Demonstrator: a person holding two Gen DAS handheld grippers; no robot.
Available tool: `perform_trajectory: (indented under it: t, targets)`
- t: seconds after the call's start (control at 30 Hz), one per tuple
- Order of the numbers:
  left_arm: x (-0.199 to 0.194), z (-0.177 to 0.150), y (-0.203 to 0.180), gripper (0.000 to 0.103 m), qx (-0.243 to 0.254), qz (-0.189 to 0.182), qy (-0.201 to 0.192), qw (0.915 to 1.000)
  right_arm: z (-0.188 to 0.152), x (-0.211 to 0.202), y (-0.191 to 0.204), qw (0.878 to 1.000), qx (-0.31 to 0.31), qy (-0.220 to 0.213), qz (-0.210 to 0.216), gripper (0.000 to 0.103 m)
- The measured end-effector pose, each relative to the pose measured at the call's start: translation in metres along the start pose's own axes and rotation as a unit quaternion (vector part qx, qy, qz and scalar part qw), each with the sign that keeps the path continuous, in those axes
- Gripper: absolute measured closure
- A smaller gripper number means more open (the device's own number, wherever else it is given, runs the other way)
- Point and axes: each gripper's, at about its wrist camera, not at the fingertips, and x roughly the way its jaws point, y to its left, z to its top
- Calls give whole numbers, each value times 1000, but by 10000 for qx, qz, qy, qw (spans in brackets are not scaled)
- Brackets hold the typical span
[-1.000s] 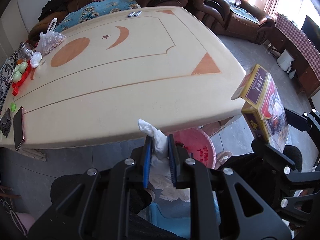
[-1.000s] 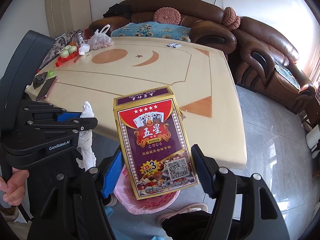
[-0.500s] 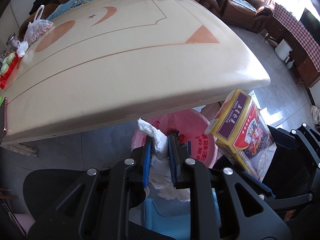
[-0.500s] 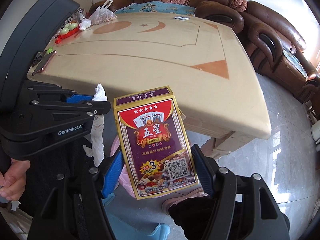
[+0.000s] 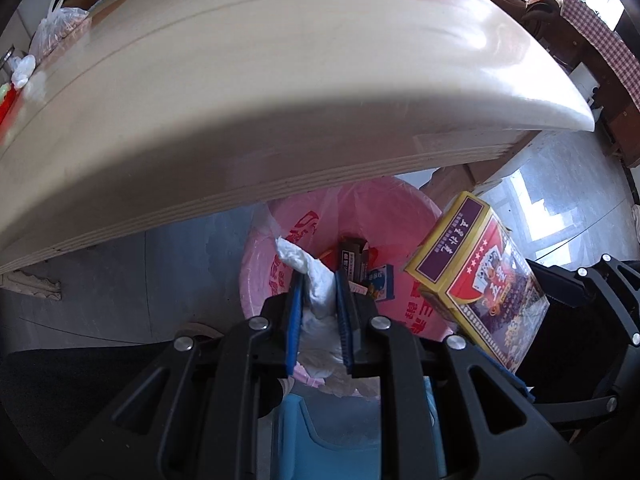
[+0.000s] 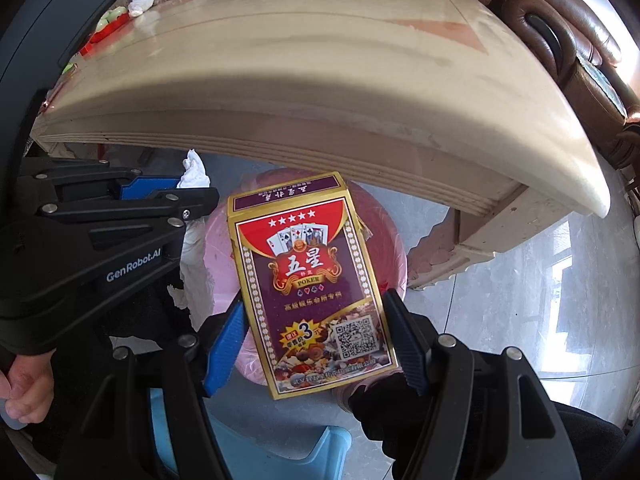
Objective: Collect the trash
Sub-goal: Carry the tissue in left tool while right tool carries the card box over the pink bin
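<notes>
Clamped in my left gripper was a crumpled white tissue, its blue pads pressed tight on either side so that one twisted end stuck out past the tips and the rest bunched back between the fingers. My right gripper had its jaws closed on the lower part of a playing-card box, a purple, red and gold carton printed with cards, stars and a square code; the box stood tilted, its top flap pointing away from me. Both grippers pointed steeply down, side by side, the left one showing at the left of the right wrist view with my hand on its handle.

Directly beneath the tissue and the box sat a round bin lined with a pink plastic bag bearing red print. Some small card packs already lay inside it, one dark and one blue. The bin stood on the grey tiled floor, partly under the near edge of a large cream table with orange inlay shapes. A light blue plastic stool sat just below my grippers. On the table's far left were a knotted clear bag and a few small items, and a brown leather sofa stood behind the table.
</notes>
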Motion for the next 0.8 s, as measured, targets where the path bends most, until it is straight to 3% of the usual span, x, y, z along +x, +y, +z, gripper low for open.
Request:
perform_trajectory:
  t: [0.6, 0.8]
  targets:
    - [83, 1, 9, 86, -411, -45, 685, 9968, 4, 91, -14, 9958, 144, 900, -14, 38]
    - [104, -1, 13, 86, -517, 138, 811, 9953, 1, 114, -18, 9930, 223, 1160, 30, 38]
